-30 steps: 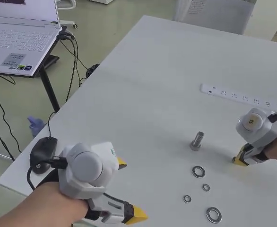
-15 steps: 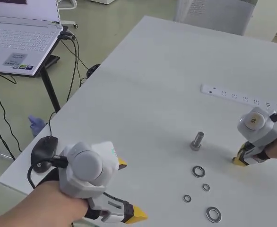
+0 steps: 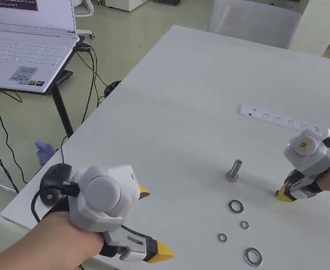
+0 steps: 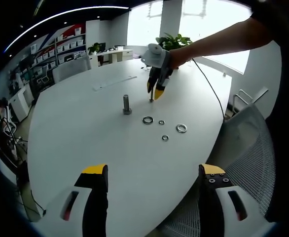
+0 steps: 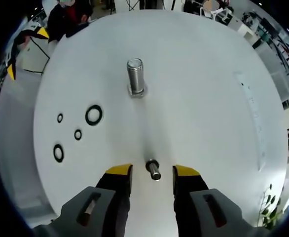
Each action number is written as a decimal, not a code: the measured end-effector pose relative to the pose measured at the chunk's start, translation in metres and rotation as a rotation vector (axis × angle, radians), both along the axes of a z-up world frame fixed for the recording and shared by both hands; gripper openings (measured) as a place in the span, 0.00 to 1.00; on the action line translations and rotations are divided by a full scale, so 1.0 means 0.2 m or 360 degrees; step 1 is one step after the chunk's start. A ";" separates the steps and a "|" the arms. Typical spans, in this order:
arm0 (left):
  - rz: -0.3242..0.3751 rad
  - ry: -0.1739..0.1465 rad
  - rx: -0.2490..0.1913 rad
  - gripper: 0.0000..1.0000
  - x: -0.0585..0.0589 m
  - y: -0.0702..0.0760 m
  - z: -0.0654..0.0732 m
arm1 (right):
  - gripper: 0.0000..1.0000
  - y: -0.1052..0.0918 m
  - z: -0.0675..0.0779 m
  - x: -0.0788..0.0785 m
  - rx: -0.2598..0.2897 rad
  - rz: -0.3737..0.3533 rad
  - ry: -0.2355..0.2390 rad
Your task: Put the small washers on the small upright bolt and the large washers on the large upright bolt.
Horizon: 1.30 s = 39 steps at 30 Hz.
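My right tool (image 5: 152, 172) straddles the small bolt (image 5: 153, 169), jaws narrow, not gripping; left tool (image 4: 153, 170) gapes wide. Washers (image 5: 93, 114) look thin, slippery: pinch rims.

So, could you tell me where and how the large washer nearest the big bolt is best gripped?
Probably by its rim, from straight above. The washer lies flat on the table, so a sideways approach finds little edge; pinch across the ring, or put one jaw through the hole. The bolt and small washer lie clear of it.
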<state>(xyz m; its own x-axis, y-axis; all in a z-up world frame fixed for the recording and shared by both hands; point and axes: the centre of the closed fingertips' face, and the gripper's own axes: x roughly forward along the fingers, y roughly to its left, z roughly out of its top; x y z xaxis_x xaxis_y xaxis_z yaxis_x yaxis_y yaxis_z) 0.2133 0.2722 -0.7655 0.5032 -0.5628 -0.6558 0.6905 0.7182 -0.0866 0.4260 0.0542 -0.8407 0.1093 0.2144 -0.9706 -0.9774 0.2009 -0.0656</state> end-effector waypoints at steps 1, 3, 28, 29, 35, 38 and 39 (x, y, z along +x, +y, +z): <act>0.0002 0.0002 0.0005 0.75 0.00 0.00 0.00 | 0.34 0.00 0.01 0.00 0.0002 -0.0001 -0.0007; -0.0003 -0.0011 0.0030 0.74 0.01 0.00 0.00 | 0.34 -0.01 0.03 0.01 0.0001 -0.0010 -0.0012; -0.0104 -0.0062 0.0074 0.73 0.05 0.05 0.11 | 0.34 0.11 0.24 -0.22 0.0071 -0.0015 -0.0020; -0.0100 -0.0060 0.0073 0.72 0.05 0.05 0.11 | 0.34 0.11 0.24 -0.23 0.0071 -0.0014 -0.0020; -0.0127 -0.0072 0.0074 0.72 0.05 0.04 0.13 | 0.33 0.11 0.22 -0.32 0.0075 -0.0015 -0.0011; -0.0140 -0.0063 0.0090 0.71 0.04 0.04 0.12 | 0.33 0.13 0.20 -0.38 0.0084 -0.0014 0.0006; -0.0144 -0.0061 0.0093 0.71 0.04 0.04 0.12 | 0.33 0.13 0.19 -0.39 0.0080 -0.0012 0.0011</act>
<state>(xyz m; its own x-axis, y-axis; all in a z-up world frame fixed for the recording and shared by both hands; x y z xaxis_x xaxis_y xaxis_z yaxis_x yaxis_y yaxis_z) 0.2206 0.2810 -0.7424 0.4774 -0.5684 -0.6700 0.7547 0.6558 -0.0186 0.3475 0.0794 -0.8031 0.1045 0.2625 -0.9593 -0.9763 0.2109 -0.0486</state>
